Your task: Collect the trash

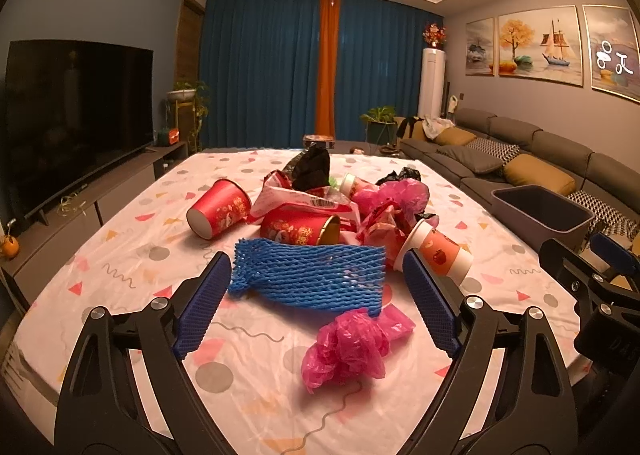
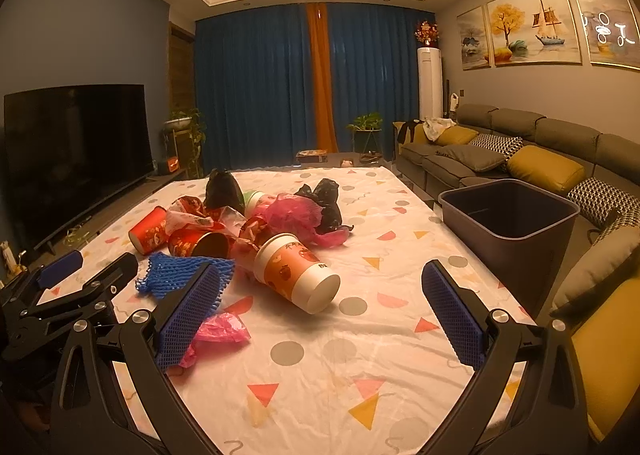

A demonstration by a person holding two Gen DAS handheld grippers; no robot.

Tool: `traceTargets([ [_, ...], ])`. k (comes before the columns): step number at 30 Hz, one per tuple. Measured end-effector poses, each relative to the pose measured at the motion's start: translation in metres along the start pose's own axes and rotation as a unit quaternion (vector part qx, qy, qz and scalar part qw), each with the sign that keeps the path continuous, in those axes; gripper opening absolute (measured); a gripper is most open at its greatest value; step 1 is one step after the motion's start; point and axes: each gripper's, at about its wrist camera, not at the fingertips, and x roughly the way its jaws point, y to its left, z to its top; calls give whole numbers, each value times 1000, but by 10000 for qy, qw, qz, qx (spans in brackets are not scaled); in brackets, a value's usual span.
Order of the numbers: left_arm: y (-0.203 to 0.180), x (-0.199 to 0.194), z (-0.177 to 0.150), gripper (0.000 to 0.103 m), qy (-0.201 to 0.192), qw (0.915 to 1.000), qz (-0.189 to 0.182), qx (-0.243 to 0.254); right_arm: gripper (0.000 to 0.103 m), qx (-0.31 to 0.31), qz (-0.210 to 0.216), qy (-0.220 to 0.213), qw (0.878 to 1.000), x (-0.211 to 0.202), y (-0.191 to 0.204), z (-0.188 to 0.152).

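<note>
Both tongs gaping, nothing gripped. Left tongs (image 1: 316, 291) straddle the blue net (image 1: 310, 275) lying flat on the worktop (image 2: 360, 355), pads clear of it. A pink bag (image 1: 348, 347) sits crumpled just in front of the net. Right tongs (image 2: 320, 311) over bare cloth, with the orange cup (image 2: 296, 273) on its side just ahead. Rest of the trash is piled mid-worktop: red cups (image 1: 218, 213), wrappers, pink and black bags. Bin (image 2: 508, 215) stands off the worktop's right edge, by the sofa (image 2: 500, 147).
</note>
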Motion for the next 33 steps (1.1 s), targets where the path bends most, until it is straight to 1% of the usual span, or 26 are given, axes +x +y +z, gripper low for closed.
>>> traceTargets([
  [6,2,5,-2,84,-6,10000,-44,-39,98,0,9,-13,10000,0,-1,0],
  [8,2,6,-4,82,-11,10000,-67,-43,98,-7,11,-14,10000,1,-1,0],
  [14,14,12,-18,77,84,9993,-363,-59,98,5,87,-18,10000,3,-1,-2],
  [19,14,27,-36,74,417,9966,-712,-54,98,-6,204,46,9998,10,1,-6],
  [23,10,46,-42,70,751,9933,-879,1,93,-57,247,105,9996,15,5,-9],
  [25,10,56,-45,60,993,9900,-999,-61,92,-82,280,127,9995,17,6,-10],
  [26,10,58,-45,58,1074,9888,-1033,-84,92,-96,298,139,9994,18,7,-11],
  [28,8,64,-47,49,1188,9869,-1091,-59,91,-116,325,171,9993,20,8,-12],
  [29,7,64,-48,46,1193,9866,-1115,-33,89,-132,353,196,9991,23,10,-13],
  [30,7,65,-48,42,1194,9861,-1155,6,86,-150,376,218,9989,25,12,-14],
  [31,7,64,-48,39,1197,9856,-1194,22,79,-176,394,245,9988,26,13,-15],
  [32,8,64,-49,37,1199,9851,-1232,14,75,-205,405,293,9985,29,16,-16],
  [33,9,63,-49,33,1194,9845,-1282,-10,74,-219,424,327,9983,31,17,-17],
])
